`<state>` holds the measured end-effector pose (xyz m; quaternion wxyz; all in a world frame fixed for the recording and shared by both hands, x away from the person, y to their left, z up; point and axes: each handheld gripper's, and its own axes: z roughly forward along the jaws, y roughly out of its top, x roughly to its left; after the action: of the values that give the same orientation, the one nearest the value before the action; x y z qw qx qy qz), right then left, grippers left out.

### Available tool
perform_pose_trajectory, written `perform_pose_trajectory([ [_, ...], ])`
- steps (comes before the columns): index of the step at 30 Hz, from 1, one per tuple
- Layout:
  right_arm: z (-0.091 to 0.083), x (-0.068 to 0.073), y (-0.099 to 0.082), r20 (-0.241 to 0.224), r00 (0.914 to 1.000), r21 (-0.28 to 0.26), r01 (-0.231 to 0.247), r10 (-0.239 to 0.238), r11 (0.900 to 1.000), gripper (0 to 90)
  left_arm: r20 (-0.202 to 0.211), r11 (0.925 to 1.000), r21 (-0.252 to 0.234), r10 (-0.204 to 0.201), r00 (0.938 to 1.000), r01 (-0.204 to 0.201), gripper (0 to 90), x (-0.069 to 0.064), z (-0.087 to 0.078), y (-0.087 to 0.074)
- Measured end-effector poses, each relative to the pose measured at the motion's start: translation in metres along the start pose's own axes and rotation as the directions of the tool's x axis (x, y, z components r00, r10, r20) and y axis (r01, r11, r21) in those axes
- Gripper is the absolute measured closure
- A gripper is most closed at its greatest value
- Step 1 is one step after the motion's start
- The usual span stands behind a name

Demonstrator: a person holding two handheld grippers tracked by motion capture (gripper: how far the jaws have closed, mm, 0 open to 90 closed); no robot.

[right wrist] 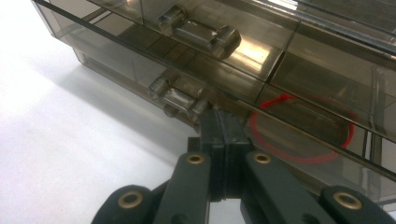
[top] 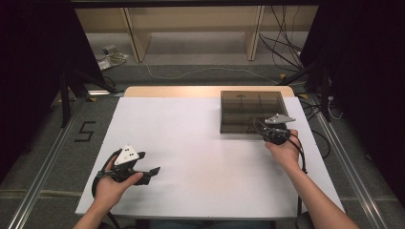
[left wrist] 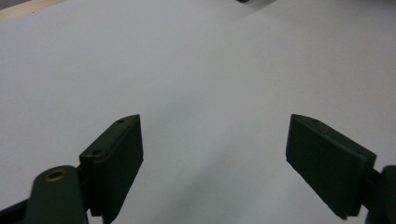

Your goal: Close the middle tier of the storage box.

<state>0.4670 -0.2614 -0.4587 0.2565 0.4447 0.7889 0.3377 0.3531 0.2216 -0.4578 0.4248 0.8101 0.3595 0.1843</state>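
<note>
Box (top: 252,111) sits at the bench's (top: 191,157) far right corner, lid down and both latches apparently fastened, so opening it is all ahead of you. Your right tongs (right wrist: 223,122) are pinched together, empty, tips at the box's front edge beside a latch (right wrist: 180,99). Your left tongs (left wrist: 215,154) gape wide, well left of the box. The right gripper view shows the latches and a red ring mark (right wrist: 301,130); the high view gives just the box's dark outline.

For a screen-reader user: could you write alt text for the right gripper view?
The right gripper's black tongs, jaws shut together, have their tips at the lower front edge of a smoky transparent plastic box, beside its clear latch. A red circle shows through the plastic; the white tabletop lies at left.
</note>
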Motion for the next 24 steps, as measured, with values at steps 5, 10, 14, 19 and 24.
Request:
perform_pose_trajectory([
  [5, 0.0013, -0.0006, 0.0009, 0.003, 1.0000, -0.002, -0.001, 0.001, 1.0000, 90.0, -0.001, 1.0000, 0.000, 0.000, 1.0000, 0.000, 19.0, -0.0001, 0.0000, 0.0000],
  [10, 0.0027, -0.0014, 0.0019, 0.006, 1.0000, -0.003, 0.000, 0.001, 1.0000, 90.0, -0.001, 1.0000, 0.000, 0.000, 1.0000, 0.000, 19.0, -0.0002, 0.0000, 0.0001],
  [14, 0.0038, -0.0018, 0.0036, 0.007, 1.0000, -0.006, -0.005, 0.005, 1.0000, 90.0, 0.000, 1.0000, -0.001, 0.001, 1.0000, -0.001, 19.0, -0.0001, 0.0000, 0.0001],
  [19, 0.0070, -0.0041, 0.0053, 0.008, 0.9999, -0.011, -0.012, 0.012, 0.9999, 90.0, 0.000, 1.0000, -0.001, 0.001, 1.0000, -0.001, 19.0, -0.0001, 0.0000, 0.0001],
  [24, 0.0085, -0.0047, 0.0067, 0.009, 0.9998, -0.011, -0.017, 0.017, 0.9998, 90.0, 0.000, 1.0000, 0.000, 0.001, 1.0000, -0.001, 19.0, 0.0001, 0.0000, 0.0000],
])
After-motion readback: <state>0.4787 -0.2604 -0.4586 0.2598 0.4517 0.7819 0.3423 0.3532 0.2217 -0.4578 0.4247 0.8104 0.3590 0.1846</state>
